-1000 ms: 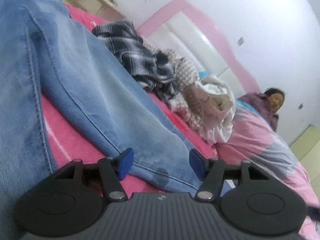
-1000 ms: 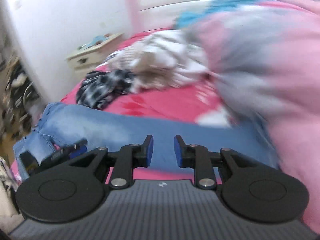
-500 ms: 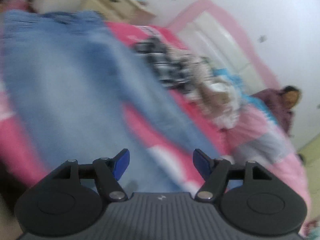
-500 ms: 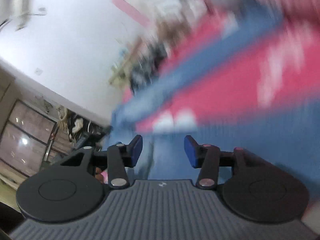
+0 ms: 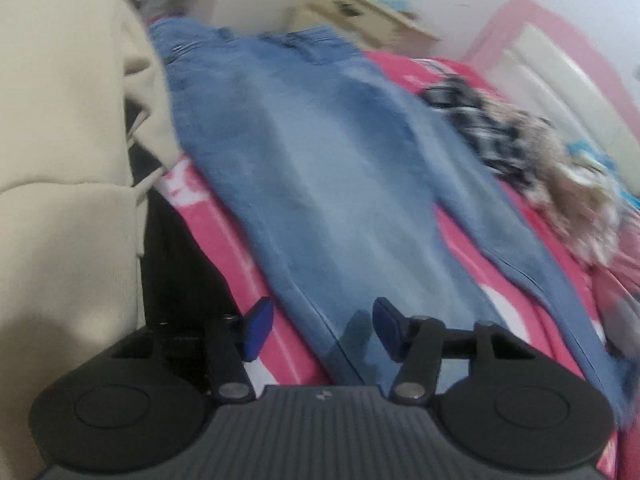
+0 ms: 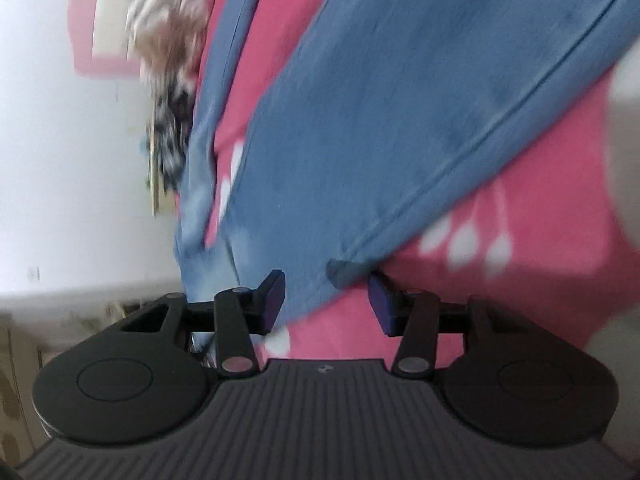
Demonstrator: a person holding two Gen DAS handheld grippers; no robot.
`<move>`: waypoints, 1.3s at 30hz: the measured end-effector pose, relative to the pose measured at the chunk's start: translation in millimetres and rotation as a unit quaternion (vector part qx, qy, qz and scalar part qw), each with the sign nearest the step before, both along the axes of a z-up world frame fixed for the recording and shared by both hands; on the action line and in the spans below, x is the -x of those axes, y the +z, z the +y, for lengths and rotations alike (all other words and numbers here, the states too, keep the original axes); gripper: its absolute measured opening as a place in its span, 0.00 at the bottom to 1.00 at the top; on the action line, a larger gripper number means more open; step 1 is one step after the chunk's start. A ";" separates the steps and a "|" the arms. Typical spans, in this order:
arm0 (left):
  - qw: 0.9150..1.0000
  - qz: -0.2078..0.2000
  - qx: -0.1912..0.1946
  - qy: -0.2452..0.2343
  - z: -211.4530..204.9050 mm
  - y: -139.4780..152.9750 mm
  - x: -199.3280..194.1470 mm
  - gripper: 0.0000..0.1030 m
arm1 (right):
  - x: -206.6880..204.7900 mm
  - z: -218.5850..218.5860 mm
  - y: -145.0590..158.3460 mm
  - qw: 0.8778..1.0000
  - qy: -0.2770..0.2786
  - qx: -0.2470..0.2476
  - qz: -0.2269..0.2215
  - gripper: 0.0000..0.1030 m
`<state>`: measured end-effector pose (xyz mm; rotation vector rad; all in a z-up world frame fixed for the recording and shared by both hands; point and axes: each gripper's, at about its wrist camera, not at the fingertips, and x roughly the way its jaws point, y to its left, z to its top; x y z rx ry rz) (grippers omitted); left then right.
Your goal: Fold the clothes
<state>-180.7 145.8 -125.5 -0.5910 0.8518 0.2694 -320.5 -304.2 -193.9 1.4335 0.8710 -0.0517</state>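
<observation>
Two risks are judged likeliest: a single layer of denim could be pinched instead of the whole leg, so that the cloth drags and bunches, and a leg pulled unevenly could be laid askew over the other, since the two legs are spread apart with pink cover between them. The jeans [image 5: 332, 168] are laid flat and unfolded on the pink bed cover [image 5: 224, 248], waistband at the far end near a cream nightstand [image 5: 360, 20], hems at the near end. A heap of other clothes [image 5: 532, 140] is seen on the right, close beside the far leg, and could be snagged by a wide sweep. Both views are blurred, so fine contact cannot be settled. The left gripper [image 5: 320, 330] is held low over the near leg with its fingers [image 5: 256, 328] spread wide and nothing gripped; the denim edge is seen between them, but touch cannot be told. The right gripper [image 6: 326, 300] is likewise released, its fingers [image 6: 272, 300] well apart, with a leg's seam edge [image 6: 400, 216] lying just beyond them and not clasped. A cream garment [image 5: 60, 160] is seen at the left edge.
</observation>
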 end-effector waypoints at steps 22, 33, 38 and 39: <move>0.959 -0.105 0.195 0.177 62.6 -11.1 -15.3 0.37 | 14.0 -25.4 -6.4 0.995 -0.091 -0.042 -0.022 0.45; 0.968 -0.087 0.106 0.210 46.0 -10.3 -38.5 0.19 | 12.1 -26.7 -5.0 0.996 -0.091 -0.013 -0.020 0.16; 0.972 -0.105 0.087 0.191 45.0 6.4 -36.8 0.08 | 7.3 -28.1 11.8 0.995 -0.076 0.024 -0.064 0.07; 0.973 -0.113 0.076 0.185 42.9 13.0 -37.8 0.08 | 5.4 -27.6 15.6 0.994 -0.072 0.030 -0.071 0.07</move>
